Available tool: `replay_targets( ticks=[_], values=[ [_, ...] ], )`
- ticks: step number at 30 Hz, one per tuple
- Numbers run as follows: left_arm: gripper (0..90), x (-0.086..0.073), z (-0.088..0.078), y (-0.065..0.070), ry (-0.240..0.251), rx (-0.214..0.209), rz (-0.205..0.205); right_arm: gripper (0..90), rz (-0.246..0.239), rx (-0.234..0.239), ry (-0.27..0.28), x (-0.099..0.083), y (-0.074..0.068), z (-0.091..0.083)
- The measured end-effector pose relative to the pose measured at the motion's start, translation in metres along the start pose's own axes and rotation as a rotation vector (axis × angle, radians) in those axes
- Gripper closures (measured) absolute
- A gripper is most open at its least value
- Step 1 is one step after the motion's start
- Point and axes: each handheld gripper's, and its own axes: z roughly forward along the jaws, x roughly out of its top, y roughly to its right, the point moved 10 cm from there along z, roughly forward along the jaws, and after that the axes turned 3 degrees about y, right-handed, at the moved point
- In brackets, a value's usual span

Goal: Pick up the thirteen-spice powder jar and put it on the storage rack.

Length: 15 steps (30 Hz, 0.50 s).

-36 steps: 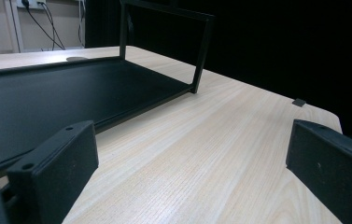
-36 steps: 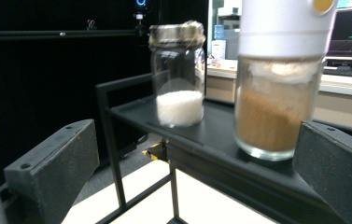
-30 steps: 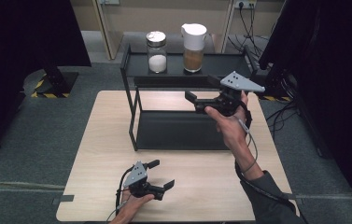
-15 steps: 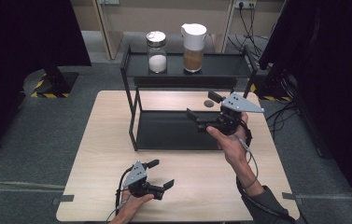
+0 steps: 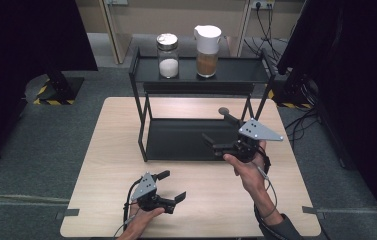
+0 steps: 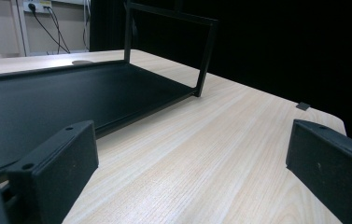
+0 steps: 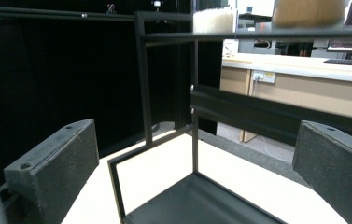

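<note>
**A:** Rack [image 5: 196,135] sits mid-frame on the counter [image 5: 106,165], two jars up top: white-filled jar [image 5: 167,55] and brown-filled jar [image 5: 208,50], upper centre. Why's the right gripper [image 5: 215,142] over the lower shelf?

**B:** Guessing it's lined up with the rack, jaws wide apart, holding nothing. Left gripper [image 5: 172,186] waits lower centre, jaws spread too, empty, probably just parked.

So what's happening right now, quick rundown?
Left gripper open, low over the table, empty. Right gripper open, empty, at the black rack's lower shelf. Two jars on the top shelf, untouched. Nothing in the way.
</note>
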Motion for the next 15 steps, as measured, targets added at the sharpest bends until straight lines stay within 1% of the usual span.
replay_targets(
  ticks=[2,3,6,15],
  values=[
    [1.6,0.000,0.000,0.000,-0.001,0.000,-0.001,0.7,0.009,0.008,-0.005,-0.008,-0.002,-0.005],
    [1.6,0.000,0.000,0.000,-0.002,0.000,0.000,0.7,0.009,0.008,-0.005,-0.008,-0.002,-0.005],
    [1.6,0.000,0.000,0.000,-0.001,0.001,0.002,0.7,0.007,0.011,-0.015,-0.019,-0.004,-0.011],
    [1.6,0.000,0.000,0.000,-0.001,0.002,0.002,0.7,0.043,0.037,-0.044,-0.046,-0.006,-0.022]
  ],
)
